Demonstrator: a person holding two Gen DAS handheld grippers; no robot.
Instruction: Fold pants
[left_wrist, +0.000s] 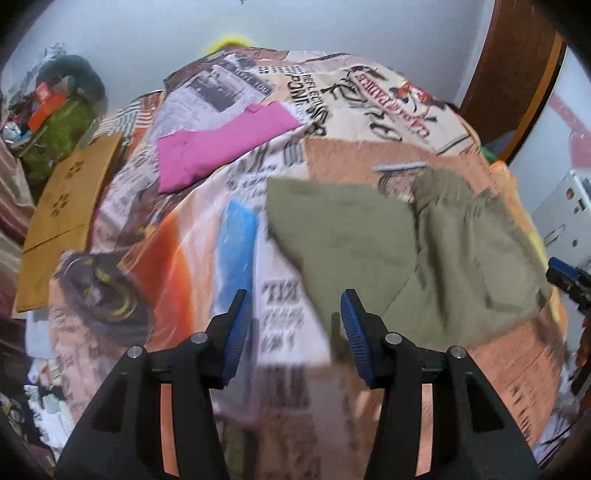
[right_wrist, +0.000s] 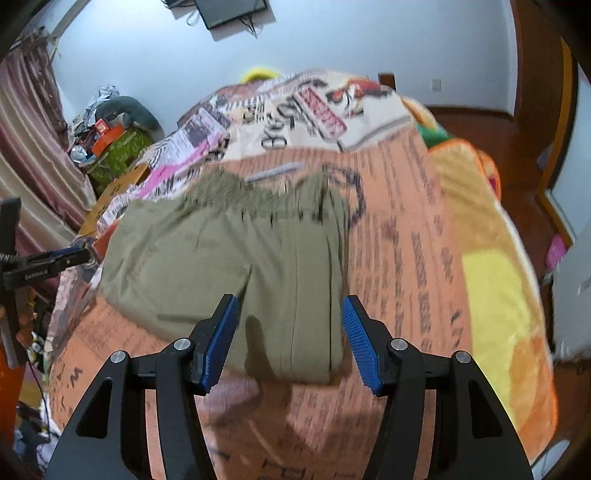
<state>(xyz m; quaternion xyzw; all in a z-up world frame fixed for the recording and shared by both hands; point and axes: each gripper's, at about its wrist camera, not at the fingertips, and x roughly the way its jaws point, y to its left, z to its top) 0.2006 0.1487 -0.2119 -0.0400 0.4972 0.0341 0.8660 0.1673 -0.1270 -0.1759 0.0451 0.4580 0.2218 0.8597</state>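
Olive-green pants (right_wrist: 229, 258) are seen lying folded on the printed bedspread (right_wrist: 402, 258), waistband end toward 12 o'clock in the right wrist view, the narrow folded end at 6 o'clock just ahead of the fingertips. In the left wrist view the same pants (left_wrist: 406, 251) are placed at 3 o'clock of centre, with a diagonal fold edge running from 10 to 5 o'clock.

Left gripper (left_wrist: 293, 332): jaws are held apart, nothing clamped; only bedspread print (left_wrist: 280, 295) is seen between the blue pads (left_wrist: 236, 339). The pants' near edge is just beside the right-hand pad, contact cannot be told due to blur.

Right gripper (right_wrist: 291, 339): jaws are held apart, no cloth pinched. The pants' folded end is framed between the blue pads (right_wrist: 360, 343), but the fabric is lying flat on the bed, apart from both pads.

A pink folded garment (left_wrist: 218, 144) is seen at 11 o'clock in the left view, well apart from the pants. A tan cardboard sheet (left_wrist: 62, 214) is lying at 9 o'clock at the bed's edge. A short grey rod-like item (right_wrist: 273, 171) is lying on the spread just past the waistband, at 12 o'clock; its kind cannot be told. The left gripper's tip (right_wrist: 70, 254) is visible at 9 o'clock in the right view, near the pants' left edge.

Both views are motion-blurred.
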